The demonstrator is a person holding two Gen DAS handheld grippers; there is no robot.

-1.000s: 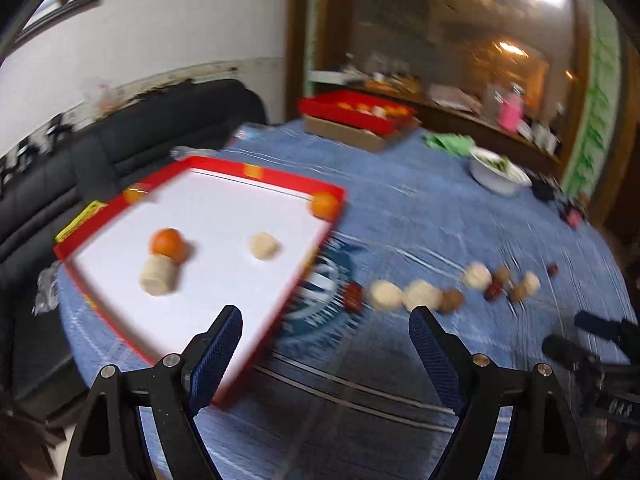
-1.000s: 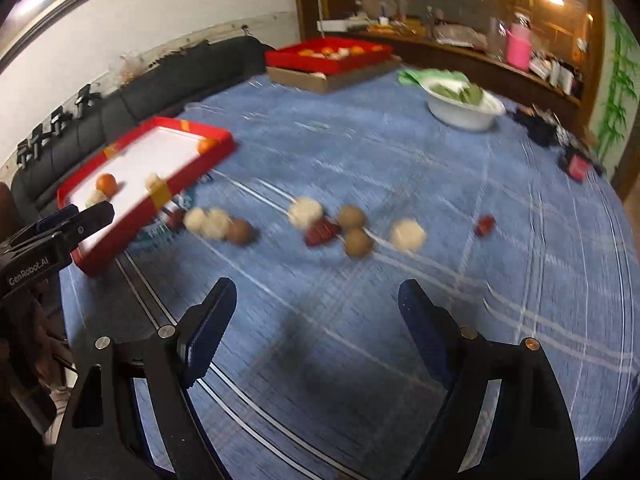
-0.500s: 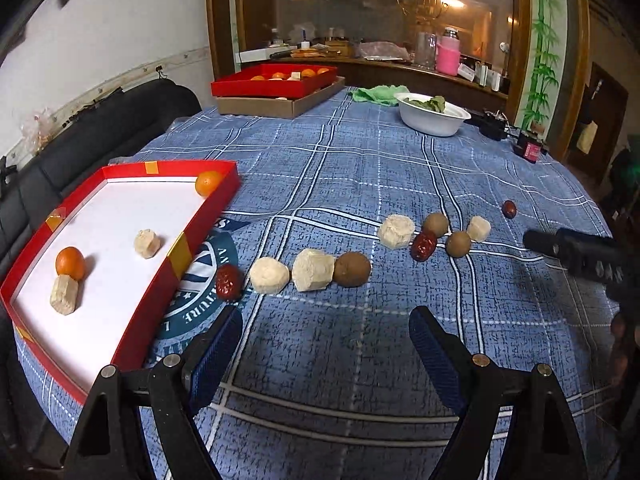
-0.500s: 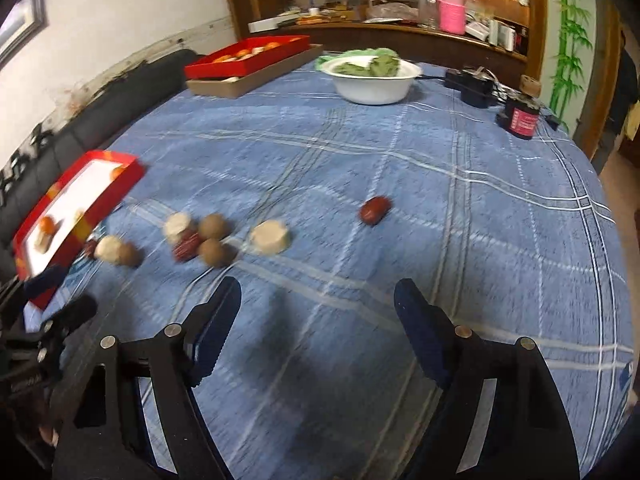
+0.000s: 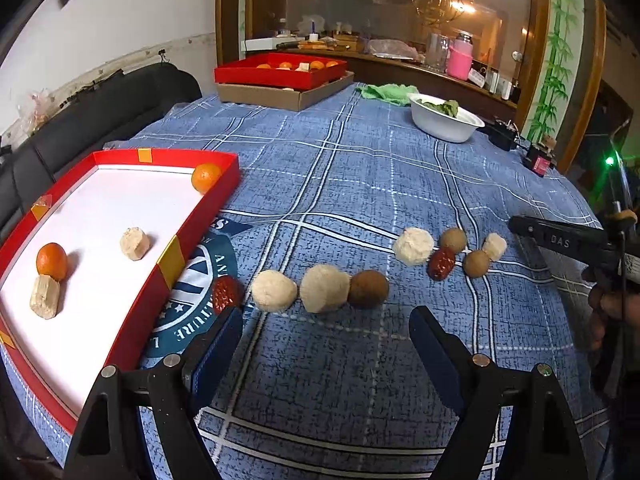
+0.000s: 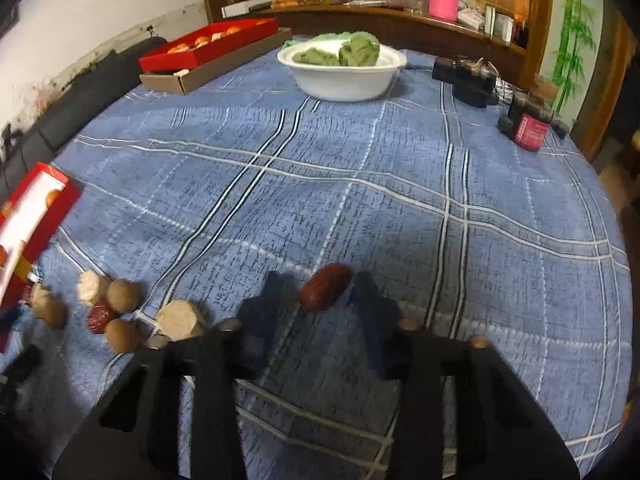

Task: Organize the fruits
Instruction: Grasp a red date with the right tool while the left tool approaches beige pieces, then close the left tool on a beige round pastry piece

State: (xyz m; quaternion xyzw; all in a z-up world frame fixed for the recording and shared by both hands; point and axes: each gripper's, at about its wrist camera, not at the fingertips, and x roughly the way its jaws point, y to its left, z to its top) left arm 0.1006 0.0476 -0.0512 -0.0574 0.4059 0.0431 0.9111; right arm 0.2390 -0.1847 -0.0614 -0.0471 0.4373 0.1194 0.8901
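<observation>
the right gripper (image 6: 322, 298) points down at the blue plaid cloth (image 6: 360, 184) on the tabletop, and its fingers (image 6: 272, 300) are closing around a lone red date (image 6: 325, 286) that lies between them; the picture is blurred there, so whether the pads already press on the date cannot be told. to the left of it, near the left finger, sits a small cluster: a pale cut chunk (image 6: 180, 319), two brown round fruits (image 6: 123, 295) and another red date (image 6: 99, 317).

the left gripper (image 5: 324, 338) hovers over the cloth with its fingers (image 5: 218, 344) spread wide and nothing between them. just beyond the fingertips lies a row on the cloth: a dark red date (image 5: 225, 294) beside the tray wall, then two pale lumps (image 5: 274, 290) touching each other, then a brown fruit (image 5: 368, 288) touching the second lump. further right is the other cluster.

the red tray (image 5: 172, 258) with a white floor lies at the left; inside it are two oranges (image 5: 51, 262), one of them in the far corner, and two pale chunks (image 5: 135, 243), one touching the nearer orange.

at the far edge of the tabletop stand a second red tray (image 5: 280, 74) on a cardboard box, and a white bowl (image 6: 340, 78) holding greens.
</observation>
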